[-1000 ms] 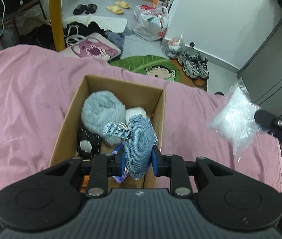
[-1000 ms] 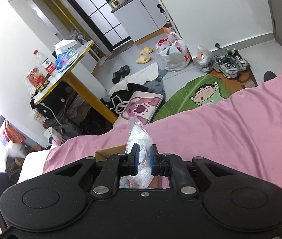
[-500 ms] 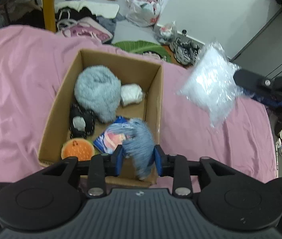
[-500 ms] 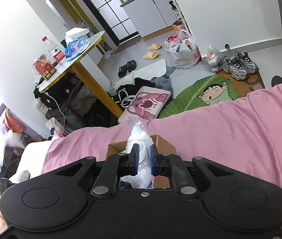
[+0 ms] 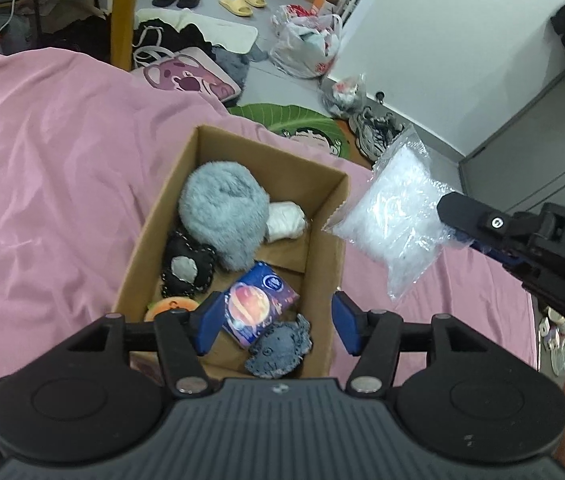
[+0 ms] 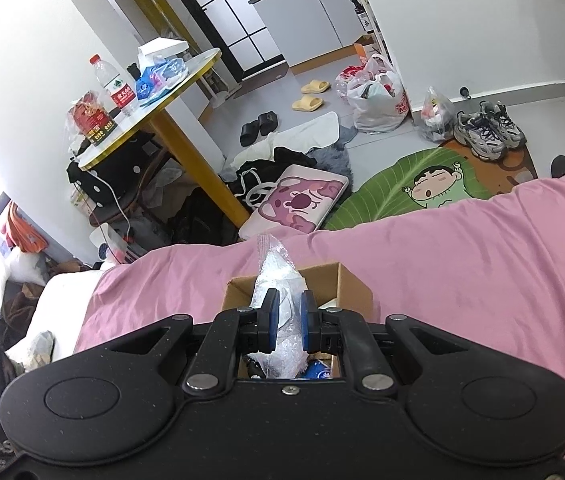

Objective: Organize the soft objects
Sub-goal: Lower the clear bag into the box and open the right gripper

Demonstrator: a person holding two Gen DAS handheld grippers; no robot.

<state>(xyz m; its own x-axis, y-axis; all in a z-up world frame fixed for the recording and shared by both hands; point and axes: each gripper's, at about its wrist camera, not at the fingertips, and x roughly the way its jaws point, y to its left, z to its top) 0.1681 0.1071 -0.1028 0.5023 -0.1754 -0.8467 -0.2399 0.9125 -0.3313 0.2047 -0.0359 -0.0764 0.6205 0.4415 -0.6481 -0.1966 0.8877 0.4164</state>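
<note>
Left wrist view. The left gripper [image 5: 275,322] hangs over the near end of the cardboard box [image 5: 332,216], which sits on the pink bedspread [image 5: 54,184]. Its jaws are opening; the blue pads [image 5: 207,322] stand apart and press on nothing. Below and between them, inside the box, lies a small denim pouch [image 5: 278,350], clear of both pads. Just beyond it a blue packet with a planet print [image 5: 258,306] leans against the box floor. Further in: a grey fluffy ball [image 5: 222,214], a white soft lump [image 5: 285,220] touching the ball's right side, a black patch with a pale centre [image 5: 187,268] by the left wall, and an orange round item [image 5: 170,307], partly hidden behind the left finger. To the right of the box, above the bedspread, the right gripper [image 5: 456,222] comes in from the frame edge, pinching a clear plastic bag of white filling [image 5: 396,216]. The bag hangs just beside the box's right wall, its corner near the rim.

Right wrist view. The right gripper [image 6: 287,320] has its pads pressed close on the clear plastic bag [image 6: 278,276], which sticks up between them and trails down below. The box [image 6: 356,284] shows just behind the fingers, on the bedspread [image 6: 462,264]. Floor beyond: a leaf-shaped rug [image 6: 394,188] and sneakers [image 6: 486,132].
</note>
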